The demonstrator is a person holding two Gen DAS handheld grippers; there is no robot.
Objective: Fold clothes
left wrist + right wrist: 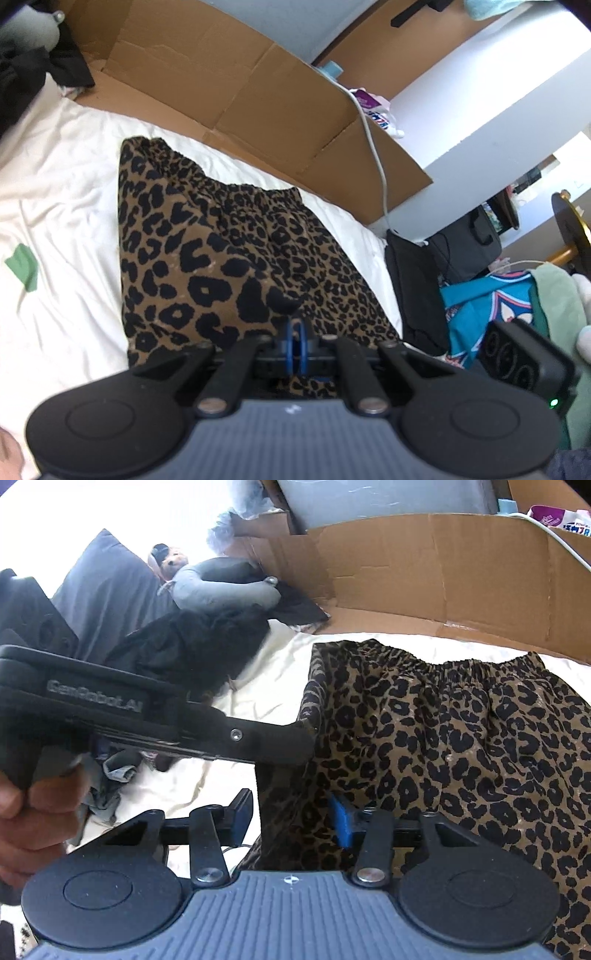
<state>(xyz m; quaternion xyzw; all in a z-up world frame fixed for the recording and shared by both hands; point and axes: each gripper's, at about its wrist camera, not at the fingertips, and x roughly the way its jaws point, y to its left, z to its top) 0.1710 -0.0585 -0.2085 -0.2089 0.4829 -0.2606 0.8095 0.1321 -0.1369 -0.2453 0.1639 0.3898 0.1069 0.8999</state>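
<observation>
While the white rumpled bedsheet [70, 177] carries the work, the brown leopard-print elastic-waisted garment [207, 240] lies across it, waistband toward the flattened brown cardboard sheet [221, 85]. To fold it well, I judge both near-edge grips should rise level and travel together toward the waistband, so the crease runs straight. The left gripper [295, 345] has its blue pads pinched narrow on a peak of the garment's cloth, pointing forward. The right gripper [291, 821] stands wide, fabric between its fingers, not yet clamped; a hand [26, 812] grasps the other handle beside it.
</observation>
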